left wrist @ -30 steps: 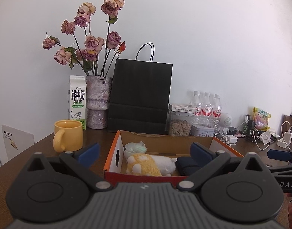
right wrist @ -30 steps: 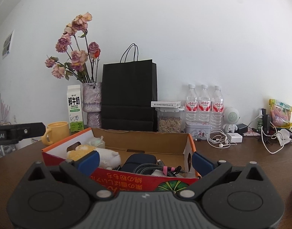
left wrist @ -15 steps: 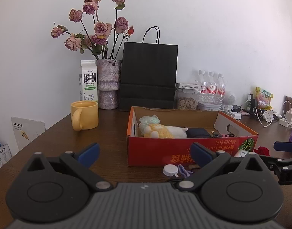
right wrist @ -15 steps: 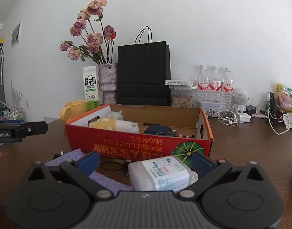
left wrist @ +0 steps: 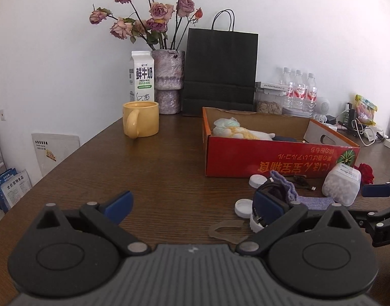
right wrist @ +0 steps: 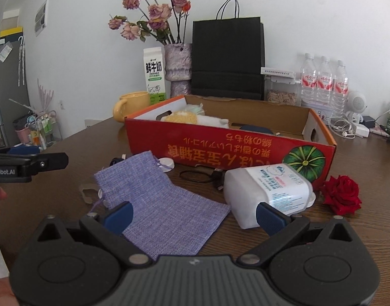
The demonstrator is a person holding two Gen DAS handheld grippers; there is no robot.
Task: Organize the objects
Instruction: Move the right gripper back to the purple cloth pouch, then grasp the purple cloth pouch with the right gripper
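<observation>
Left wrist view: left hand-held gripper [left wrist: 192, 205], jaws spread wide, nothing between them, hovering over bare table [left wrist: 149, 173]. Ahead and to its right, red cardboard box [left wrist: 279, 162] already holding a soft yellow-and-white toy [left wrist: 242, 132] and a dark item. Near its right fingertip, loose on the table: two white caps [left wrist: 257, 180], a dark cable coil [left wrist: 271, 191], the purple woven pouch [left wrist: 312, 200], a white plastic container [left wrist: 342, 187] lying on its side, a red rose [left wrist: 365, 172]. Far ahead-left, a yellow mug [left wrist: 140, 122], milk carton [left wrist: 142, 76] and vase of dried flowers [left wrist: 168, 81]. Right wrist view: right hand-held gripper [right wrist: 193, 216], jaws likewise wide apart and empty, low over the purple woven pouch [right wrist: 159, 199], its left fingertip above the cloth, its right fingertip just beside the white plastic container [right wrist: 267, 195]. Beyond these, a thin black cable [right wrist: 202, 176], then the red cardboard box [right wrist: 230, 150]; the red rose [right wrist: 341, 195] lies ahead-right. Hazards, as judged: closing here may pinch limp cloth only, so the pouch could drag the caps or cable along; the right fingertip may nudge the rounded container and roll it into the rose; the pouch's drawstring might snag.
</observation>
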